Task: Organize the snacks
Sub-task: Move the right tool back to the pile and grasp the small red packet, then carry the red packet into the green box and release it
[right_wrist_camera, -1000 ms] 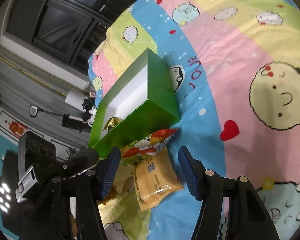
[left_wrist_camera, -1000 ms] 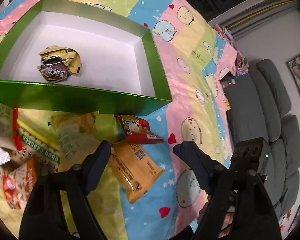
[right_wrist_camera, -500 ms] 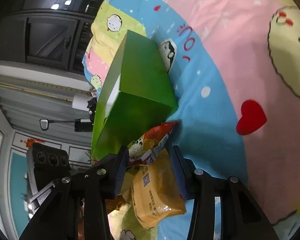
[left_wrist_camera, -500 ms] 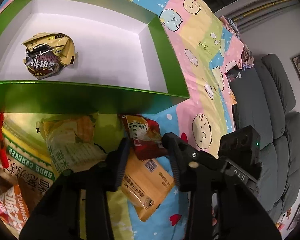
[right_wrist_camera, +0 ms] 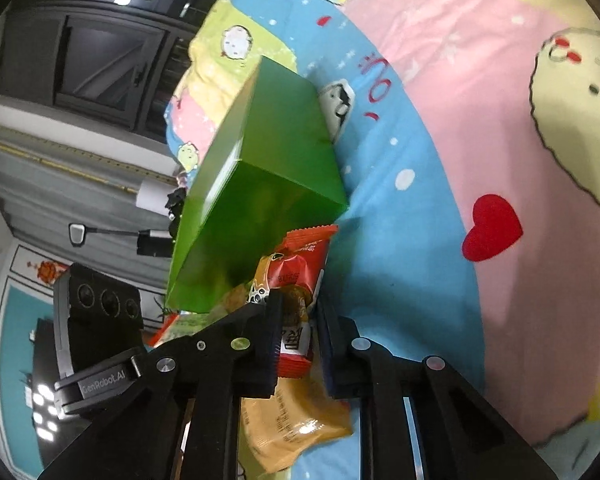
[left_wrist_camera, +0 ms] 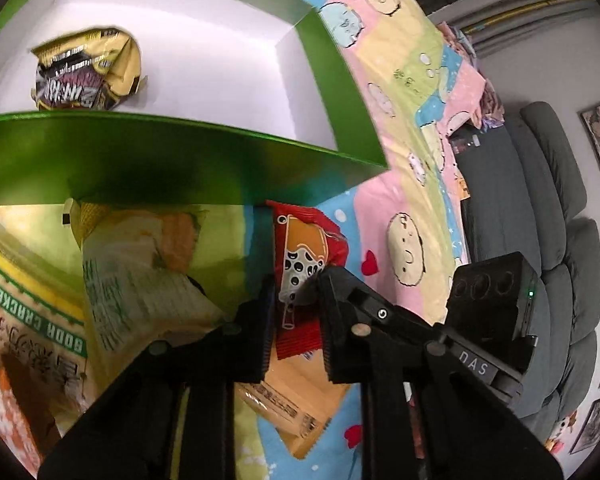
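Note:
A red snack packet [left_wrist_camera: 305, 256] lies in front of the green box [left_wrist_camera: 172, 160], on an orange packet [left_wrist_camera: 300, 396]. My left gripper [left_wrist_camera: 294, 300] is shut on the red packet. My right gripper [right_wrist_camera: 298, 320] is shut on the same red packet [right_wrist_camera: 300, 268] from the other side. The box has a white inside and holds one crumpled yellow-black packet [left_wrist_camera: 88, 70]. In the right wrist view the box [right_wrist_camera: 256, 184] stands just beyond the packet, and the orange packet [right_wrist_camera: 296, 420] lies under my fingers.
More snack packets lie left of my left gripper: a pale yellow-green bag [left_wrist_camera: 140, 272] and a soda cracker pack [left_wrist_camera: 32, 312]. The colourful cartoon cloth [right_wrist_camera: 480, 120] covers the surface. A grey sofa [left_wrist_camera: 548, 208] stands at the right.
Both grippers moved forward toward the green box and closed from wide open onto the red snack packet.

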A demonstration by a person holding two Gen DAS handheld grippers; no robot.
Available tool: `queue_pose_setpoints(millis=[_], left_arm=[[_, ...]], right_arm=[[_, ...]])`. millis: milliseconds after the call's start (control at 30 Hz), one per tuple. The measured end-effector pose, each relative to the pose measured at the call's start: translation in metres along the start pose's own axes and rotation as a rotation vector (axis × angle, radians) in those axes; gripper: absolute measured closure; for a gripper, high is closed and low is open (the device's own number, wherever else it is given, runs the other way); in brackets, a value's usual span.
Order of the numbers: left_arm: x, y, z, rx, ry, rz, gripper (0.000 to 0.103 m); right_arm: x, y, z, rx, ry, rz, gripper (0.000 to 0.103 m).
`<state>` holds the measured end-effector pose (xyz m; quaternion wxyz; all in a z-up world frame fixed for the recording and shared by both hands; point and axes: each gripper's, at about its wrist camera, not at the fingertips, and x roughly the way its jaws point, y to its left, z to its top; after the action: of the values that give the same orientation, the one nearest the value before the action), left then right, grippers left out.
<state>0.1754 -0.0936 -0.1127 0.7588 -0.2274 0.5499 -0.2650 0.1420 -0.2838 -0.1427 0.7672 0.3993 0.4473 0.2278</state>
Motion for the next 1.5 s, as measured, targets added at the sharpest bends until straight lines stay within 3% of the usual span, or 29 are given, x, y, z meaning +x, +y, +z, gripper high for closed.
queue_pose_setpoints(millis=[500, 767, 1033, 1100, 1167, 1233, 1400, 1500], left_arm=[[-0.064, -0.025, -0.003, 0.138, -0.158, -0.027, 0.084], [-0.085, -0.003, 0.029, 0.095, -0.227, -0.019, 0.084], [-0.081, 0.027, 0.064, 0.010, -0.235, 0.021, 0.084], [-0.078, 0.036, 0.068, -0.025, -0.234, 0.042, 0.075], [-0.076, 0.044, 0.073, -0.051, -0.243, 0.066, 0.053], [-0.077, 0.048, 0.076, -0.061, -0.255, 0.080, 0.043], [-0.091, 0.047, 0.073, -0.047, -0.284, 0.096, 0.032], [-0.109, 0.045, 0.068, -0.028, -0.311, 0.116, 0.028]], right_arm=[[-0.028, 0.063, 0.000, -0.156, -0.087, 0.045, 0.085], [0.006, 0.100, 0.023, -0.221, -0.073, 0.051, 0.085], [0.051, 0.114, 0.047, -0.247, -0.026, 0.012, 0.085], [0.060, 0.117, 0.051, -0.277, -0.020, -0.039, 0.085], [0.068, 0.122, 0.054, -0.313, -0.029, -0.098, 0.085], [0.071, 0.126, 0.054, -0.355, -0.044, -0.153, 0.082], [0.062, 0.125, 0.052, -0.381, -0.072, -0.201, 0.054], [0.052, 0.124, 0.048, -0.379, -0.083, -0.195, 0.050]])
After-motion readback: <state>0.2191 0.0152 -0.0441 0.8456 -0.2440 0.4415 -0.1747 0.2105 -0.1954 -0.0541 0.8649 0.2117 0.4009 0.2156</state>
